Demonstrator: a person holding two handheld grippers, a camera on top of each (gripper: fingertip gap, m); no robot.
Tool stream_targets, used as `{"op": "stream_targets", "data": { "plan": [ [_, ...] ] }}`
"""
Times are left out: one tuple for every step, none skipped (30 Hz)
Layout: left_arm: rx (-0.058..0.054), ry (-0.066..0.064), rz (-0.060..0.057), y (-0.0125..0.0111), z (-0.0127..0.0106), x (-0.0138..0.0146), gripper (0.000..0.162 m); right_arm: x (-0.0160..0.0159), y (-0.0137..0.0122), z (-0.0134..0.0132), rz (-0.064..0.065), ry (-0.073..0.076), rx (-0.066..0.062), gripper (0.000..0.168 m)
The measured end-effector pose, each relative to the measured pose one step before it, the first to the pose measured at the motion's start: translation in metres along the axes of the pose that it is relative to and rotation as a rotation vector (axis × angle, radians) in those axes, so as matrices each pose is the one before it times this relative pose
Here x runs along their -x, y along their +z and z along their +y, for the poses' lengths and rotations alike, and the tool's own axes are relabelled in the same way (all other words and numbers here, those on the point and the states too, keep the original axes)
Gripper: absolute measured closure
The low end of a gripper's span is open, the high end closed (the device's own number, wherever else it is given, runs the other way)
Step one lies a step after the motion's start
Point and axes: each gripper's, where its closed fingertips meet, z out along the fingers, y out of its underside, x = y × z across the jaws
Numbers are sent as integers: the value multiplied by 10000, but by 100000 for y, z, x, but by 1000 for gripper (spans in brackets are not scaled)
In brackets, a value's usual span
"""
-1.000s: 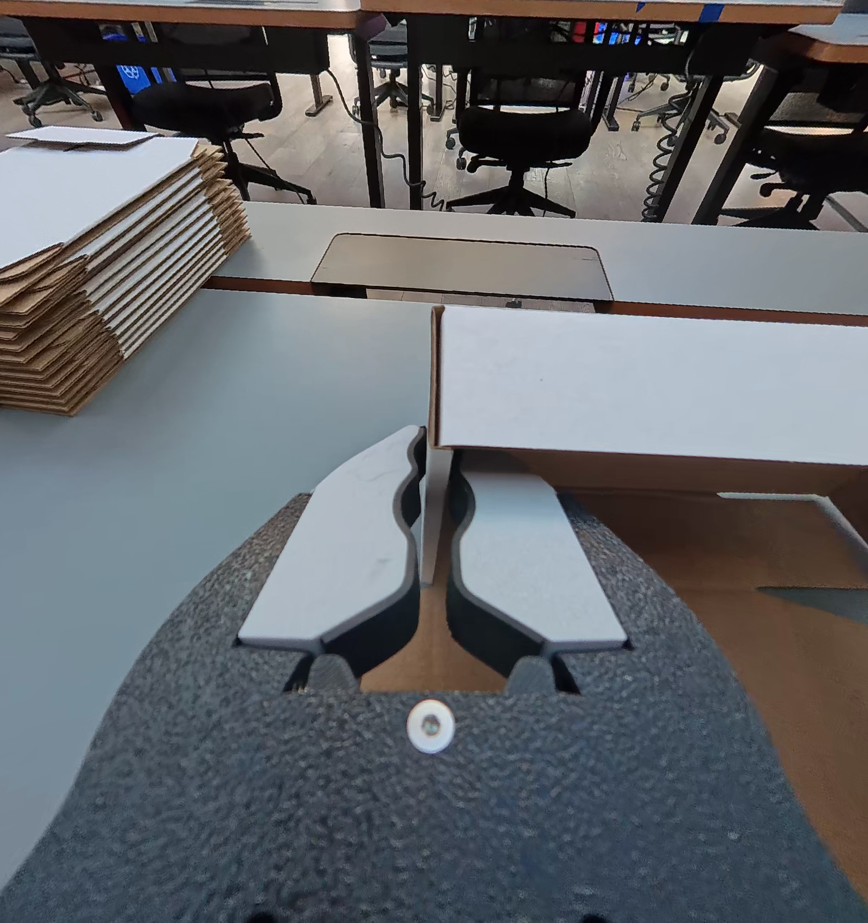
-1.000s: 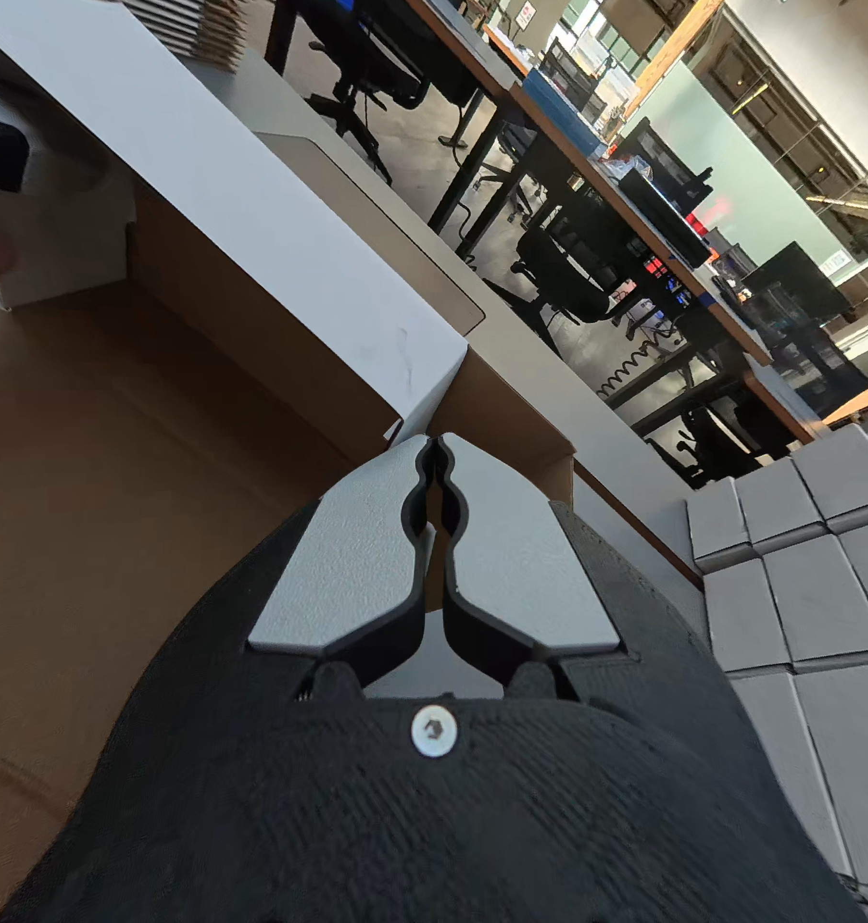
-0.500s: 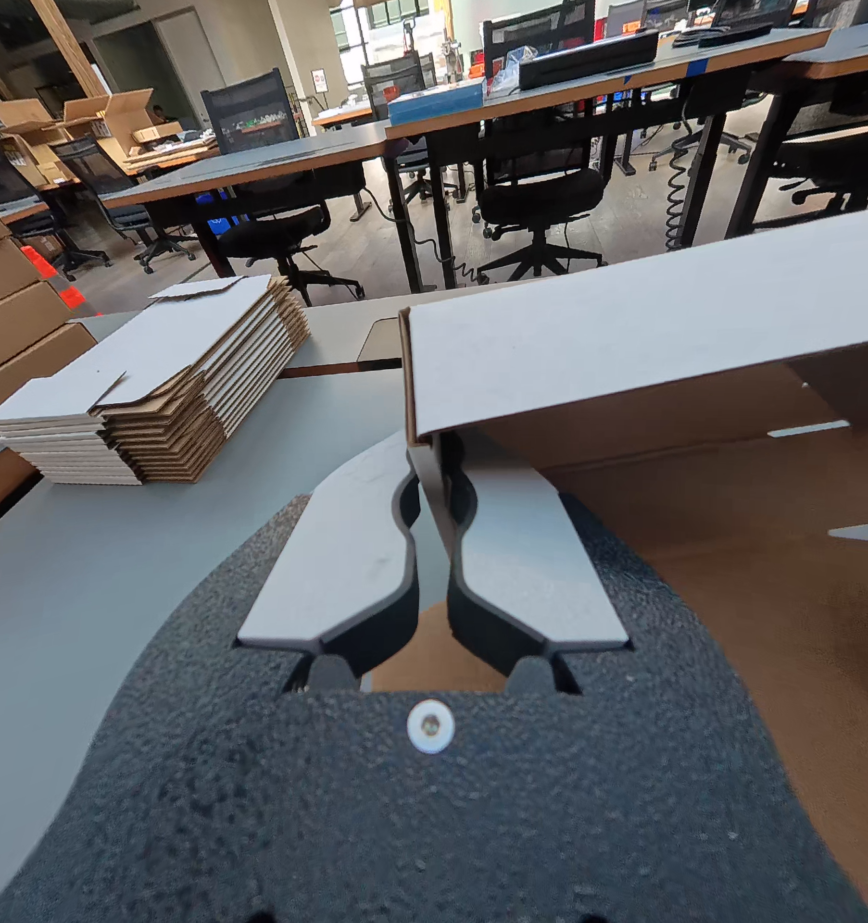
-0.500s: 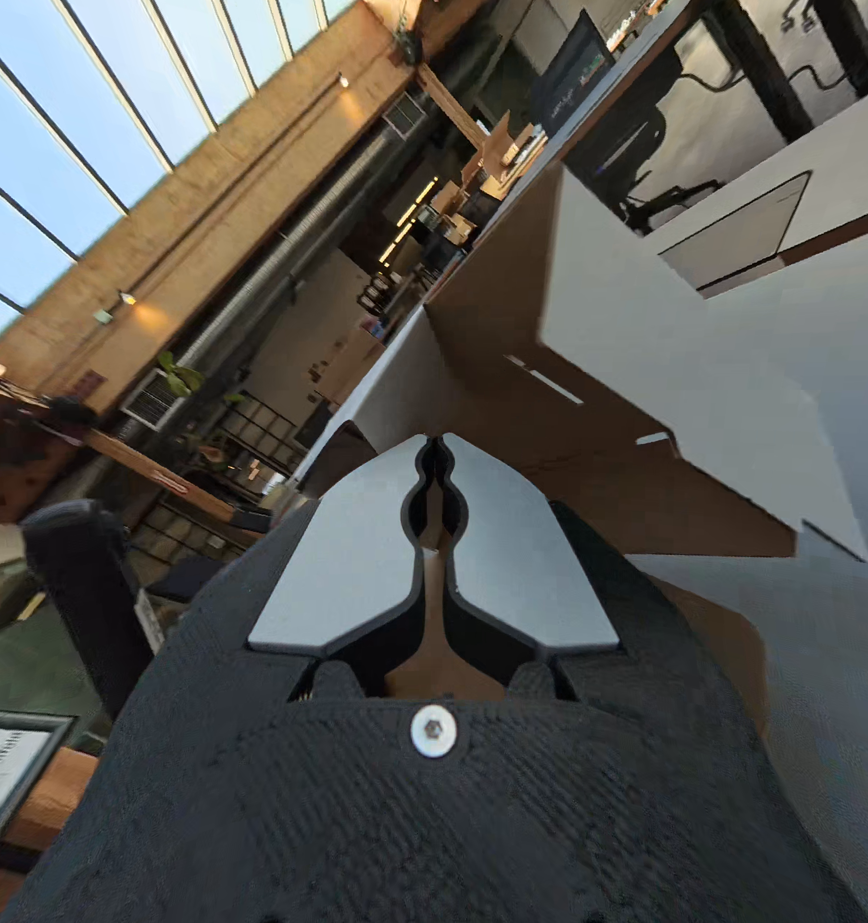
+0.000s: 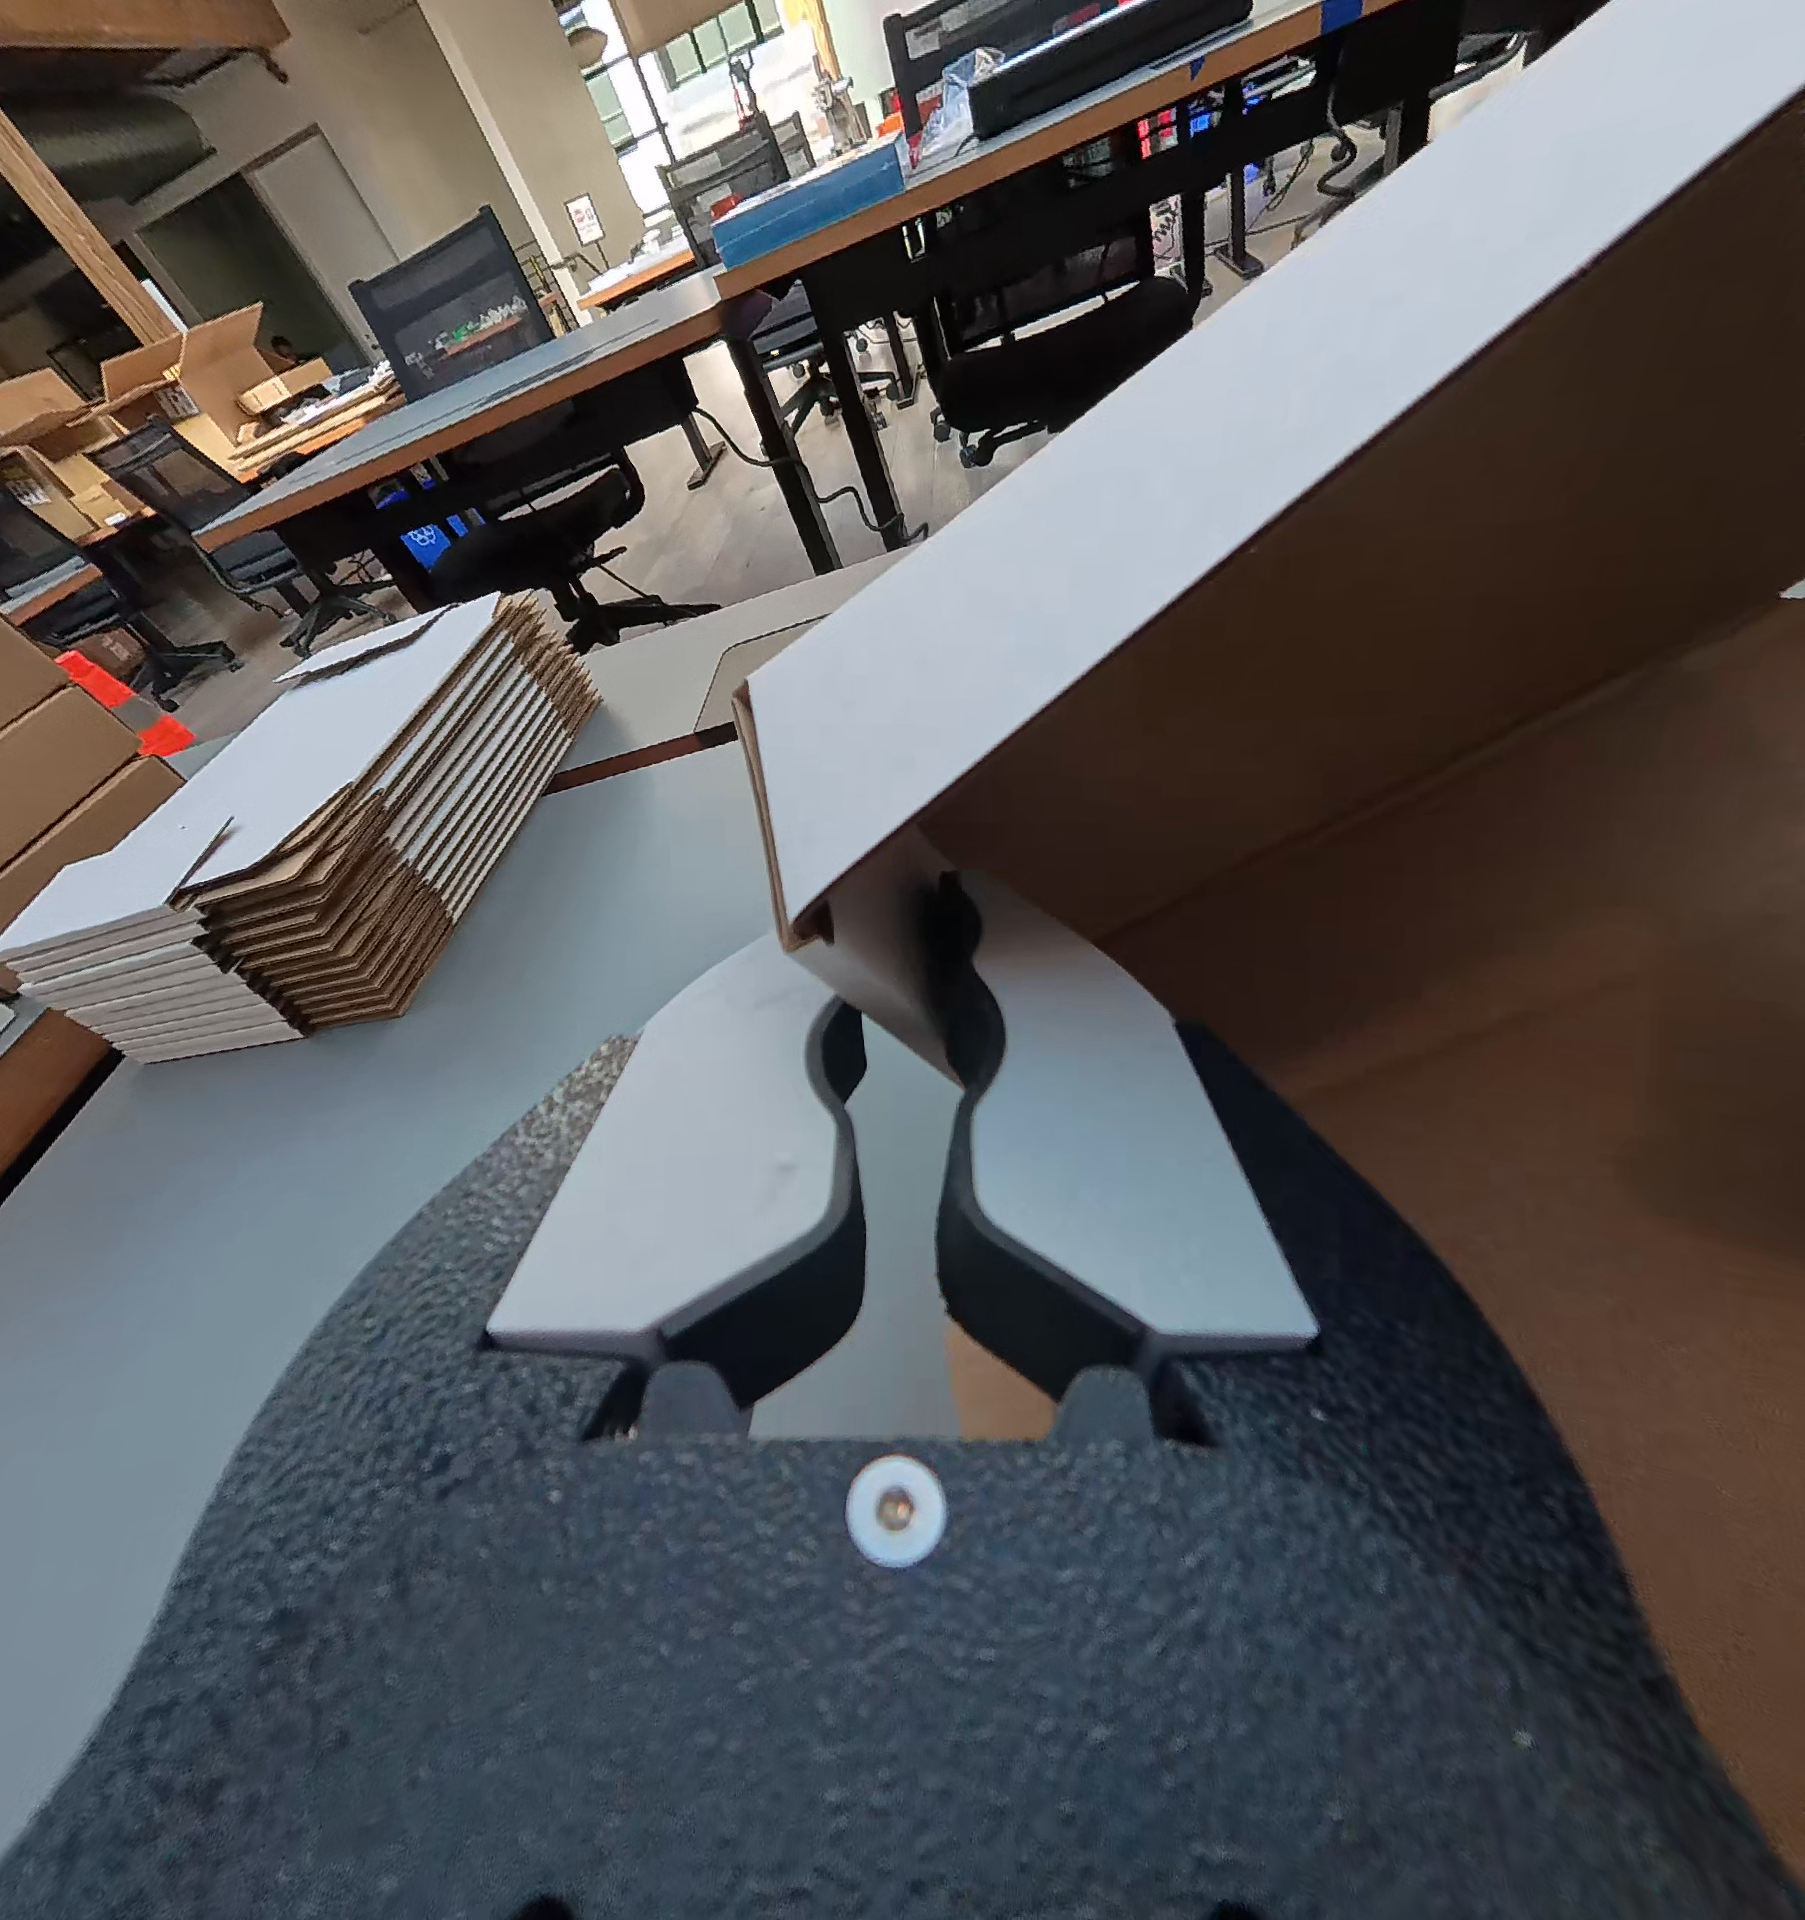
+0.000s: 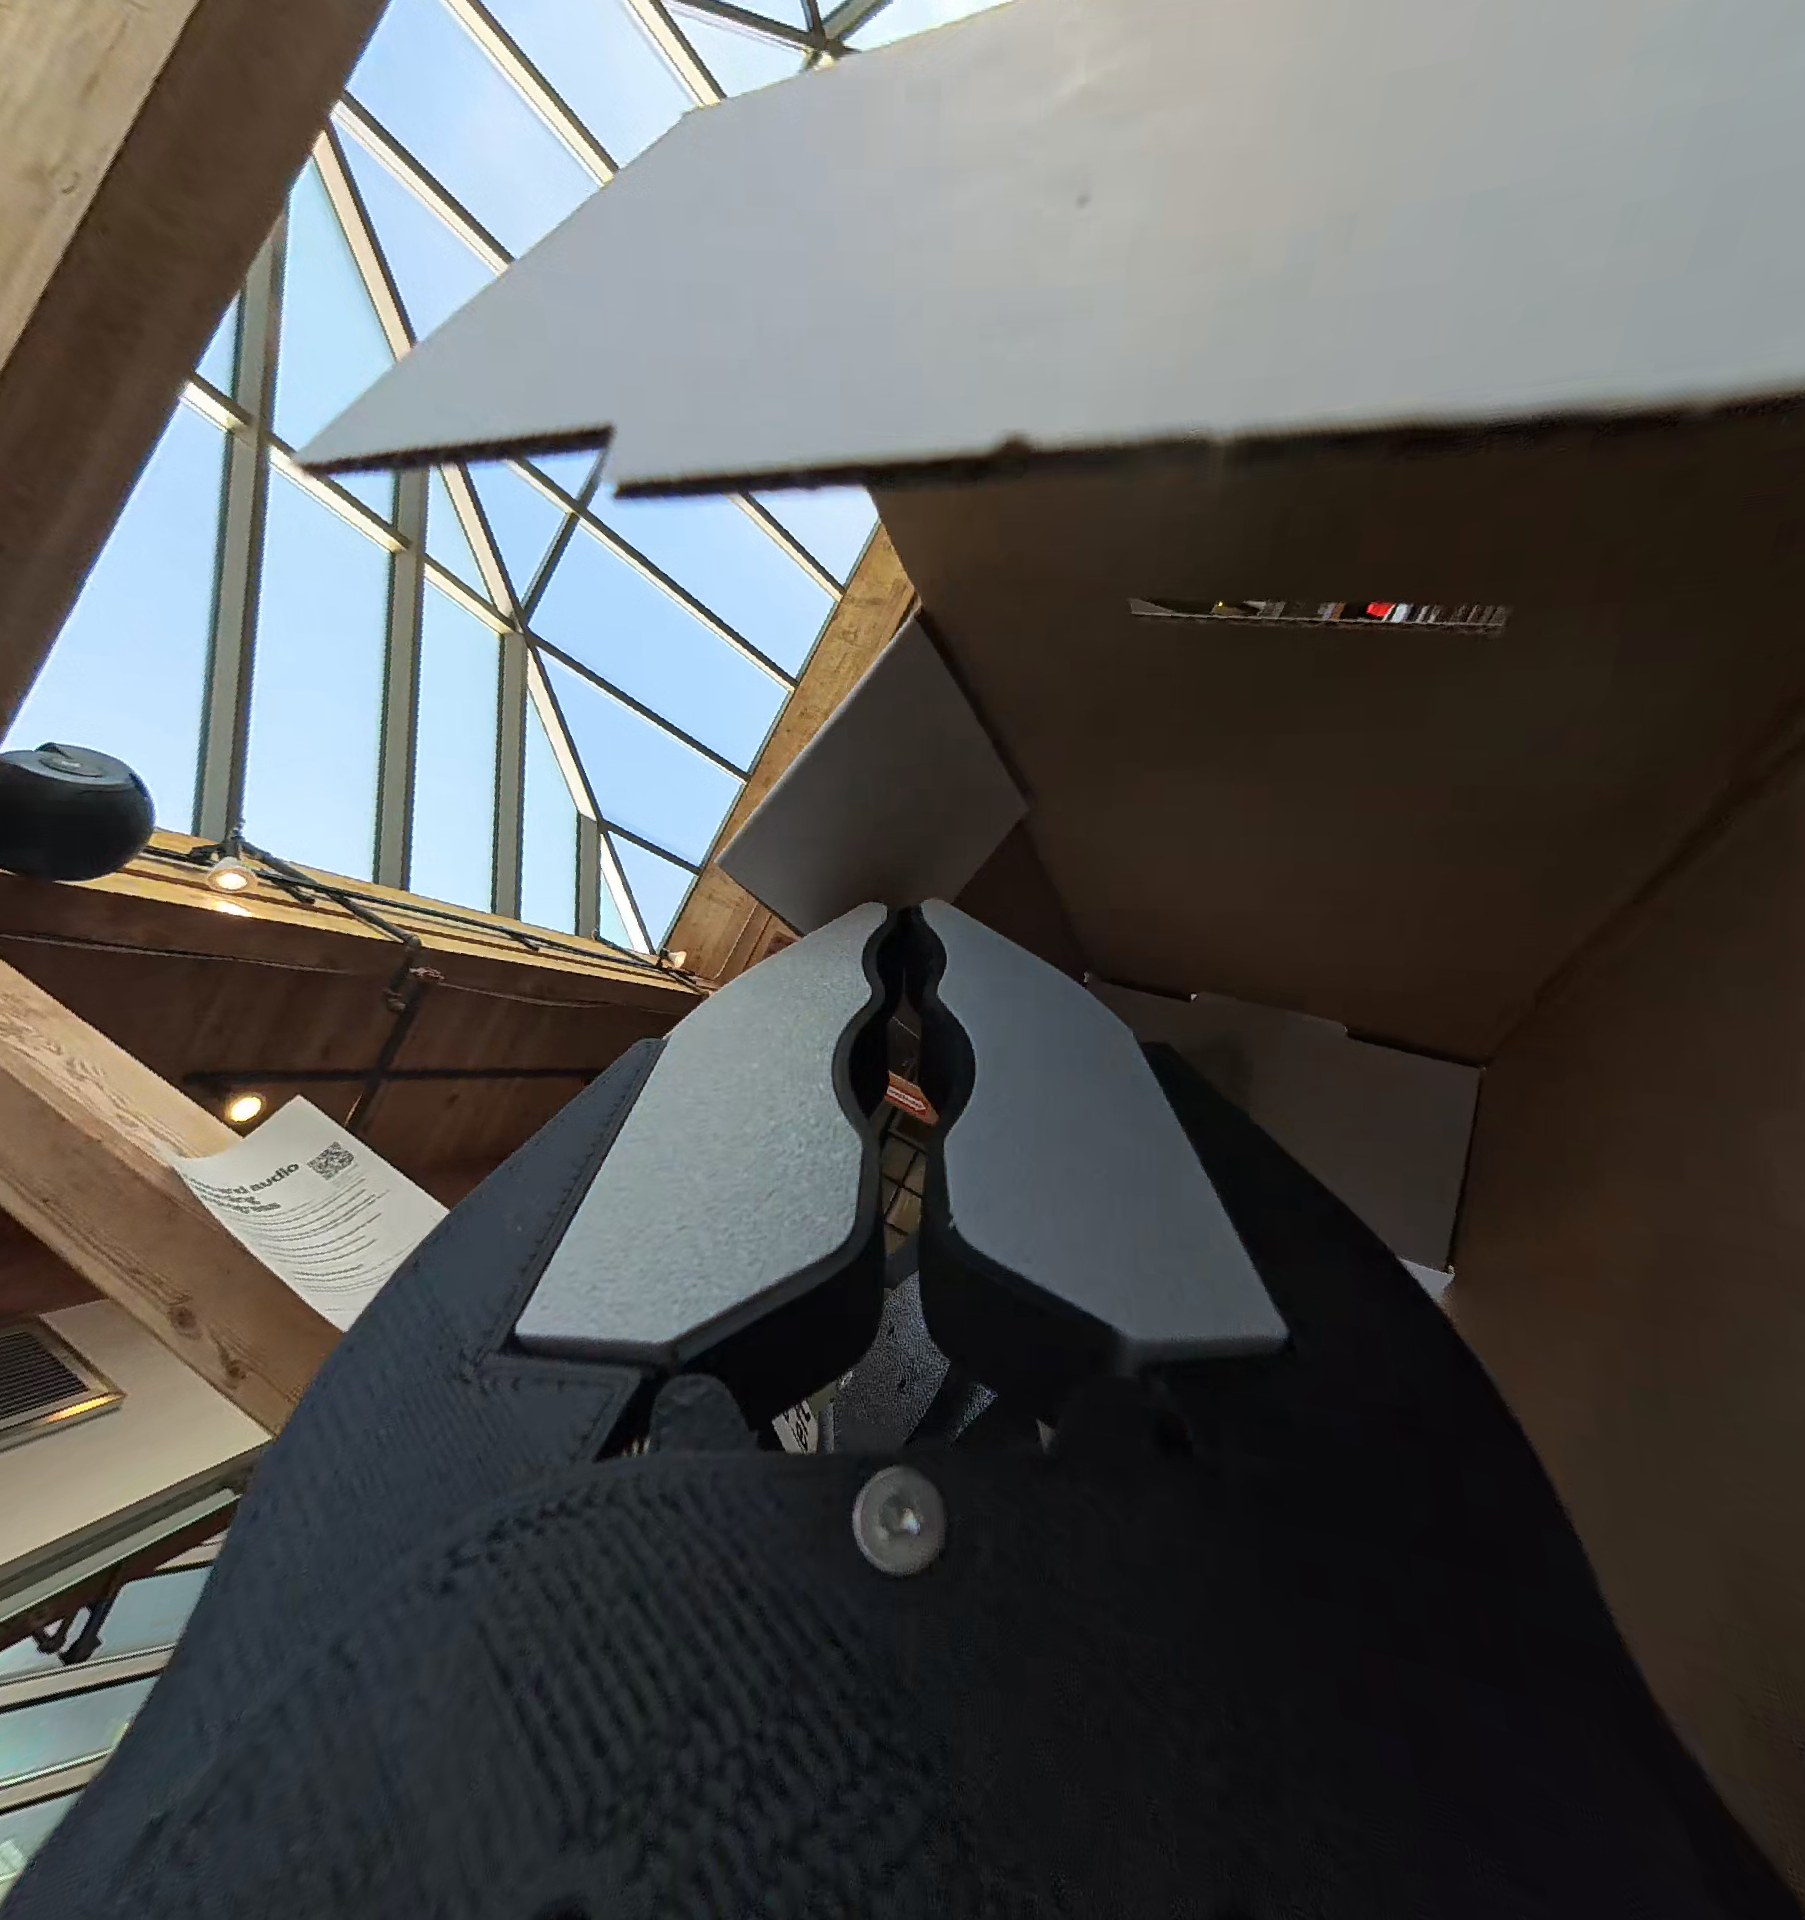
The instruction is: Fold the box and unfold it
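Two grippers, left gripper point(image 5: 903, 956) and right gripper point(image 6: 903, 920) fingers clamping unmarked box point(image 5: 1241, 540) flaps, printed sheet point(image 6: 306, 1205) behind

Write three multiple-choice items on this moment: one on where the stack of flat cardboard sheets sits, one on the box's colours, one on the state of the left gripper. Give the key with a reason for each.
1. Where is the stack of flat cardboard sheets relative to the box in the left wrist view?
A. To its left, on the grey table
B. Inside it
C. On a chair

2. What colours is the box?
A. Blue outside, white inside
B. White outside, brown inside
C. Black on both sides

3. What is the left gripper doing?
A. Open, apart from the box
B. Shut on the stack
C. Shut on a flap of the box

Key: 1 A, the stack rests on the tabletop left of the box. 2 B, the outer panels show white and the inner faces brown. 3 C, a white flap sits pinched between the fingertips.
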Motion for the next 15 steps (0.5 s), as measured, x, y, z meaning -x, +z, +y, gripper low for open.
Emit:
{"op": "stream_targets", "data": {
  "plan": [
    [53, -204, 103, -6, 8, 19, 151, -103, -60, 42, 114, -55, 52, 168],
    [71, -481, 157, -51, -75, 92, 151, -162, -97, 73, 179, -158, 110, 168],
    [18, -683, 123, -82, -264, 311, 153, -189, -192, 81, 271, -300, 142, 168],
    [-11, -637, 40, -78, -440, 496, 155, -409, -293, 202, 480, -389, 238, 168],
    [-20, -423, 4, -19, -527, 512, 156, -451, -343, 374, 510, -476, 326, 168],
    [-16, -222, -69, 26, -540, 502, 156, -280, -332, 512, 397, -462, 370, 168],
    [-26, -162, -53, 54, -503, 407, 156, -210, -339, 496, 354, -390, 346, 168],
    [-2, -143, -73, 90, -380, 371, 157, -38, -373, 478, 240, -372, 334, 168],
    [-44, -50, -58, 125, -321, 271, 157, 204, -388, 403, 97, -385, 299, 168],
    [-45, -100, -27, 119, -239, 195, 157, 143, -438, 291, 161, -404, 205, 168],
    [-35, -133, -15, 71, -187, 149, 157, 27, -481, 173, 243, -444, 132, 168],
    [-27, -102, -7, 27, -149, 124, 157, -32, -537, 119, 257, -479, 111, 168],
    [-27, -89, 8, 7, -136, 85, 157, -293, -598, 46, 359, -477, 67, 168],
    [-25, -73, 17, -22, -118, 79, 157, -560, -627, -54, 458, -414, -17, 168],
    [-13, -22, -16, -42, -90, 130, 157, -684, -606, -201, 453, -285, -121, 168]
  ]
}}
